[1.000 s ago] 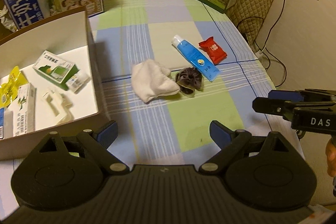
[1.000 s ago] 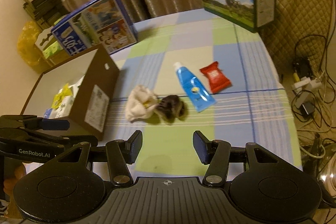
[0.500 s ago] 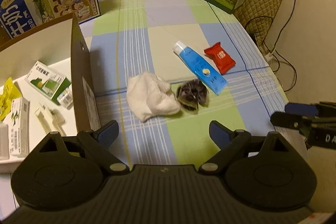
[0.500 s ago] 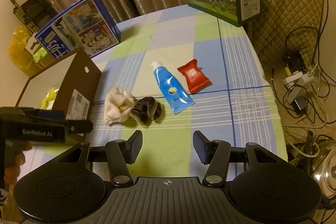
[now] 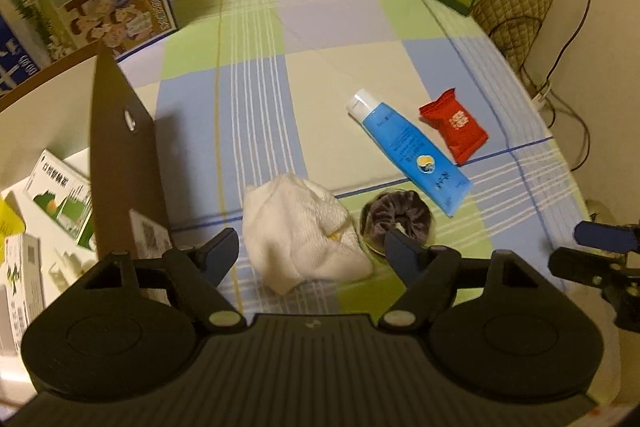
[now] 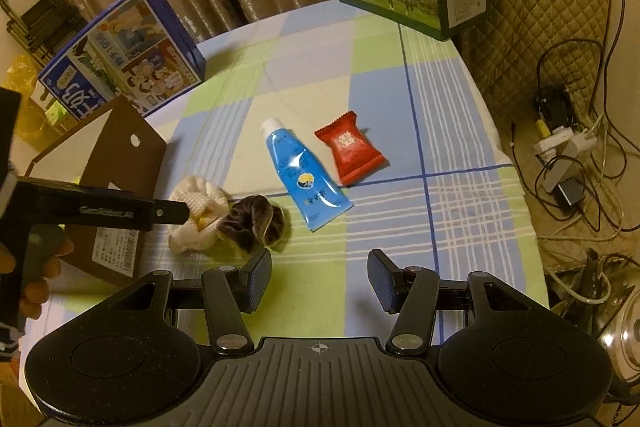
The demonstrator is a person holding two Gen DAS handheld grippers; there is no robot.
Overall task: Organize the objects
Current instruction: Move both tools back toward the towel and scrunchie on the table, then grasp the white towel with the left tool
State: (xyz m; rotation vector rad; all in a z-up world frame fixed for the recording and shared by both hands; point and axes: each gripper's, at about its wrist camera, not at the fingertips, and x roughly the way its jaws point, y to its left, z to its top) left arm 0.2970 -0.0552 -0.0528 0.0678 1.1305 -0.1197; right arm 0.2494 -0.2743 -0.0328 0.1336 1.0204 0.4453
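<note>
White cloth [image 5: 304, 239] bunched on the checked surface [image 5: 260, 95], near edge, just right of the open cardboard box [image 5: 120, 155]. Framed in the left wrist view between the fingers of the left gripper [image 5: 312, 251], spread wide and empty, one finger left of the bundle, the other over the dark scrunchie [image 5: 396, 219] touching the cloth's right side. No clear long axis to the bundle; roughly round, so little need to turn the wrist. Straight ahead and slightly below the left gripper, hence likely its pick.

Further right and farther back: blue tube [image 6: 302, 173], white cap pointing far, flat tail near and right, long axis running diagonally. Just right of it, close alongside but apart, the red sachet [image 6: 350, 147]. Both ahead of the right gripper [image 6: 318, 281], also wide open and empty, hanging back over the near edge, well apart from either. Box to the left already holding small cartons; short carry leftward from cloth to box.
</note>
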